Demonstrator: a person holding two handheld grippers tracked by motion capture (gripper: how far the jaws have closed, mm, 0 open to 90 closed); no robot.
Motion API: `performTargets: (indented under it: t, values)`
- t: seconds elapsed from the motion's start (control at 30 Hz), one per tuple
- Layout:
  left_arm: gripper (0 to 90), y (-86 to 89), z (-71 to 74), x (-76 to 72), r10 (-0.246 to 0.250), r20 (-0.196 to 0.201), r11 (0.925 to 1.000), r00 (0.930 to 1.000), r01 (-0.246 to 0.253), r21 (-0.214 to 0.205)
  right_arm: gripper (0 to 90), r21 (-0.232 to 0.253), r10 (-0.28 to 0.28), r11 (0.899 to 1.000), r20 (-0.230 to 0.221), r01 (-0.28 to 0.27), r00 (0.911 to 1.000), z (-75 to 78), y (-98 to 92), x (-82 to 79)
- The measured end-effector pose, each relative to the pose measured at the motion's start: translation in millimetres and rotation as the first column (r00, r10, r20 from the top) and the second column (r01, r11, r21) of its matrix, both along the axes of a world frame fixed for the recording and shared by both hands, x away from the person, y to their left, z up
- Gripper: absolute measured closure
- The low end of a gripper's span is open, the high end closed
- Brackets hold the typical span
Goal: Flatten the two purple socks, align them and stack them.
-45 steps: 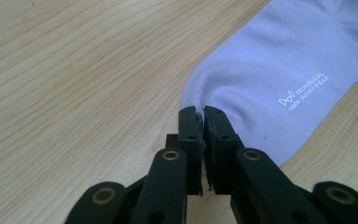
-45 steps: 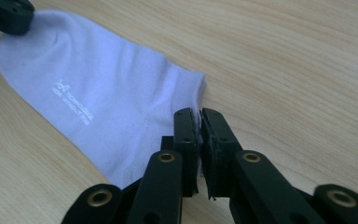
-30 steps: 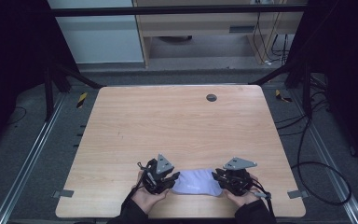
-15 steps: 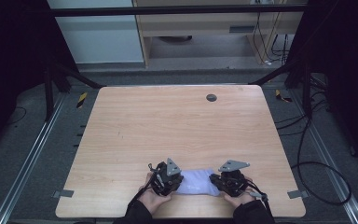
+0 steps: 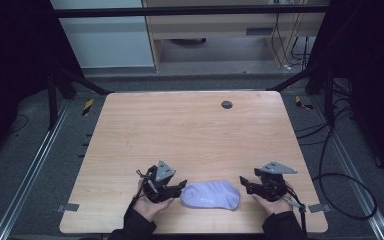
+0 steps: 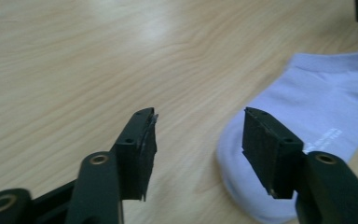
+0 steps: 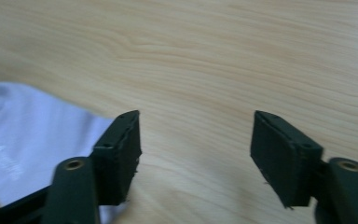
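A pale lilac sock [image 5: 211, 195] lies flat near the front edge of the wooden table [image 5: 195, 135], between my two grippers. My left gripper [image 5: 180, 186] rests just left of the sock. Its jaws have just been opening and stand open with nothing between them. In the left gripper view the left gripper [image 6: 200, 121] stands over bare wood, with the sock [image 6: 317, 112] behind its right jaw. My right gripper [image 5: 244, 184] sits just right of the sock, its jaws also just opened and holding nothing. The right gripper view has the right gripper [image 7: 196, 121] over wood and the sock [image 7: 23, 130] at the left.
A small dark round disc [image 5: 226, 104] sits near the table's far edge. Grey brackets [image 5: 67, 207] stick out at the front corners. Black frame struts and cables run along the floor on both sides of the table.
Both grippers were shut on the ends of the sock. They have opened and drawn apart sideways, and the sock now lies free on the table.
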State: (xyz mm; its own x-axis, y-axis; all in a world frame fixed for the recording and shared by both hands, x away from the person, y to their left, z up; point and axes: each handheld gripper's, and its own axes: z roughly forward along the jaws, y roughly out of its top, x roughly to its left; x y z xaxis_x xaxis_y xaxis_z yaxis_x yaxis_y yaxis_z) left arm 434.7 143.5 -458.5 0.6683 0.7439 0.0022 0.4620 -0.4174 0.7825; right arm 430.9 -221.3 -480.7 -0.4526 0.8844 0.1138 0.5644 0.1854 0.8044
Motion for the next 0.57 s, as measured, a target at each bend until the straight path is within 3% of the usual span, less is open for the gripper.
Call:
performTargets:
  t: [0.2, 0.47, 0.57]
  values:
    - [32.1, 43.5, -1.5, 14.0, 0.056, 0.020, 0.9984, 0.9982, -0.056, -0.007, 19.5, -0.009, -0.073, 0.997, -0.005, 0.073, 0.9973, -5.1, -26.5, 7.4]
    - [27.8, 79.8, -9.8, 27.0, 0.114, 0.012, 0.9935, 0.9935, -0.114, 0.001, 16.9, -0.028, -0.088, 0.996, 0.002, 0.088, 0.9961, -8.6, -40.3, 12.1]
    - [27.8, 90.5, -12.1, 31.5, 0.137, 0.005, 0.9903, 0.9906, -0.137, 0.024, 16.4, -0.041, -0.096, 0.995, 0.006, 0.096, 0.9953, -9.8, -44.1, 13.7]
